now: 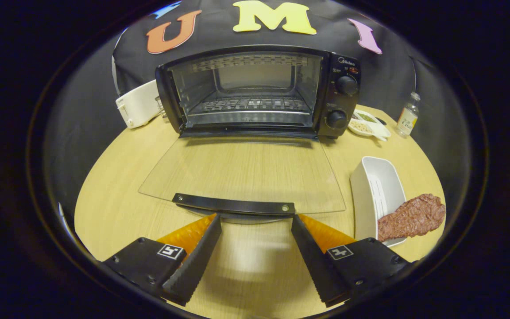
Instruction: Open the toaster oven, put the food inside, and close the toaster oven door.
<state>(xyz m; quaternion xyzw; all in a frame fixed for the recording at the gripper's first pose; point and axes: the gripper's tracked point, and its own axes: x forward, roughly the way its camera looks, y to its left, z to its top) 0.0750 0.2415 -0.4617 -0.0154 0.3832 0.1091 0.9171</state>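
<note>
The toaster oven [255, 91] stands open on the table [117, 195], with its glass door [246, 170] lying flat.
The gripper [256, 221] is spread wide and holds nothing, its tips just under the door handle [233, 205] at 12 o'clock. The meat [412, 216] lies on the white tray [376, 188] at 3 o'clock from the fingers.

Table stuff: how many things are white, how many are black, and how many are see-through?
White: 3 (toaster, empty tray, small dish)
Black: 1 (toaster oven, door open)
See-through: 1 (bottle)
Total: 5
Open fingers sit just before the door handle.
</note>
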